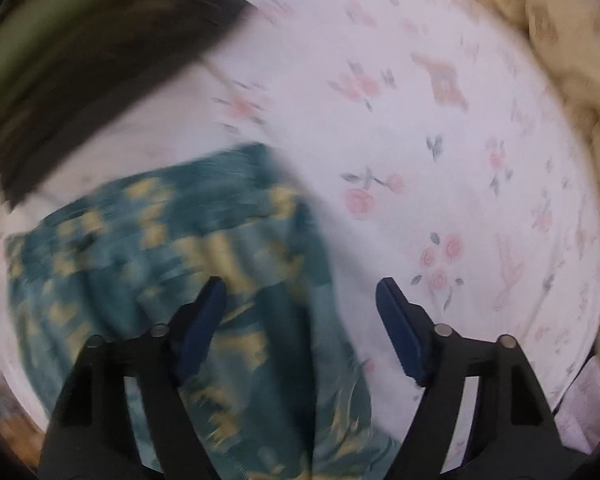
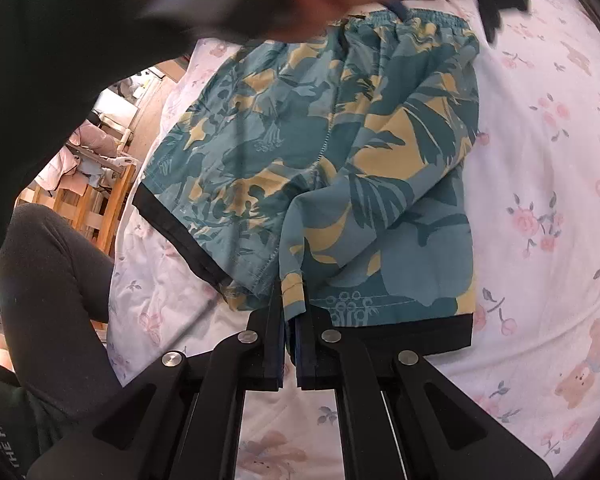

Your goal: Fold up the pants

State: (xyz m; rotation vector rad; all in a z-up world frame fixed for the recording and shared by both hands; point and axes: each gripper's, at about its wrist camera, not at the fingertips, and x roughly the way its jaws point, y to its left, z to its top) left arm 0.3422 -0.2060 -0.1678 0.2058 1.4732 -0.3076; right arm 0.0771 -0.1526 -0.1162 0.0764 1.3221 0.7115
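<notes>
Teal shorts with a yellow leaf print and black hem bands (image 2: 320, 160) lie on a white floral bedsheet (image 2: 540, 184), waistband at the far end. My right gripper (image 2: 291, 312) is shut on the shorts' hem at the crotch between the two legs. In the blurred left wrist view the shorts (image 1: 204, 264) lie below and left, and my left gripper (image 1: 300, 296) is open above their edge, holding nothing. The left gripper also shows blurred at the top of the right wrist view, near the waistband.
A rumpled beige blanket (image 1: 560, 40) lies at the sheet's far right. The person's dark sleeve (image 2: 60, 60) and legging-clad knee (image 2: 56, 280) are at the left. Wooden furniture with clothes (image 2: 96, 176) stands beyond the bed edge.
</notes>
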